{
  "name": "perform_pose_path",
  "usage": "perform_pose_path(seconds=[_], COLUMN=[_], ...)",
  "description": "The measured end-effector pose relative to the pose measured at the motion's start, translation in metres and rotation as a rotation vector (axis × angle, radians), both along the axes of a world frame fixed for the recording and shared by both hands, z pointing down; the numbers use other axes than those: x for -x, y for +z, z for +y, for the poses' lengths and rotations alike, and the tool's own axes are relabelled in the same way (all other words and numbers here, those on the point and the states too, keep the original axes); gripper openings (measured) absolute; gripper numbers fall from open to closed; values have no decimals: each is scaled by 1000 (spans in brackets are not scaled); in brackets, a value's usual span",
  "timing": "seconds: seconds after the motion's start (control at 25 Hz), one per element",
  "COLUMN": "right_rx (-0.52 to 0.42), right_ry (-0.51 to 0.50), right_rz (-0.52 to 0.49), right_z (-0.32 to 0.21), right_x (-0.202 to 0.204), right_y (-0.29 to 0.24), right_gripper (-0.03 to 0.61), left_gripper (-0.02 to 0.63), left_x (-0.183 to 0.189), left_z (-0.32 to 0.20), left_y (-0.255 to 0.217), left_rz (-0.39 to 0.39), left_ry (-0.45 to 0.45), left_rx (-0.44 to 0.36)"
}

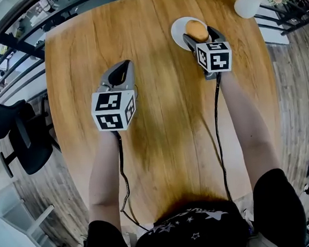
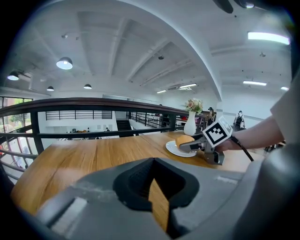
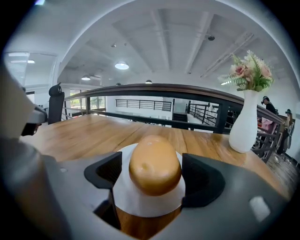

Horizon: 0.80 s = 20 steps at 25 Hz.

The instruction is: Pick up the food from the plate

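Note:
A round golden bun (image 1: 196,30) sits on a small white plate (image 1: 178,31) at the far right of the wooden table (image 1: 165,124). My right gripper (image 1: 200,35) reaches over the plate's near edge, its jaws standing wide on either side of the bun. In the right gripper view the bun (image 3: 154,164) rests on the plate (image 3: 145,201) between the dark pads (image 3: 201,180), which are close to it but not pressing. My left gripper (image 1: 121,69) hovers over the table's middle left, jaws together and holding nothing. From the left gripper view the bun (image 2: 183,139) and right gripper (image 2: 192,146) show at right.
A white vase (image 1: 248,4) with flowers stands at the table's far right corner, just beyond the plate. A dark railing (image 3: 154,89) runs behind the table's far edge. A black office chair (image 1: 15,132) stands on the floor to the left.

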State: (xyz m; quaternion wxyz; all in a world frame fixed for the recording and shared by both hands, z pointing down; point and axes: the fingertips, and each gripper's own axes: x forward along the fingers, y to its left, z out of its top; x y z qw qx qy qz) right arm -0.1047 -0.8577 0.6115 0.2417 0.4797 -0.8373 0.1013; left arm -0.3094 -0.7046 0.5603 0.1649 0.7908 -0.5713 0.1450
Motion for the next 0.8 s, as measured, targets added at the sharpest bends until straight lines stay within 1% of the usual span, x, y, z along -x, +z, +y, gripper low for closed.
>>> perform_pose_path(seconds=[0.04,0.08,0.28,0.48,0.64,0.8], right_rx=[-6,-16,-25,-20,-33,-55], right_ry=[-8,-17,-40,-48,-58,-67], right_rz=[9,22,45,54,37,13], right_z=[-1,-1,1,4,10,25], right_x=[2,4,7,5,7,12], right_y=[1,2,3,-2,-19,-48], right_gripper=[382,332,327,324,324,324], left_gripper=[-3,-3,-3,-3,-3,-3], left_x=[0,0,-7,-10,-10,-7], left_z=[-1,-2,-3,1,4,16], left_y=[2,3,13,11,-3,-31], left_rz=[1,0,-2,1,9,1], left_ry=[-1,0,19,21,17,12], left_rx=[1,2,19,28,18,-11])
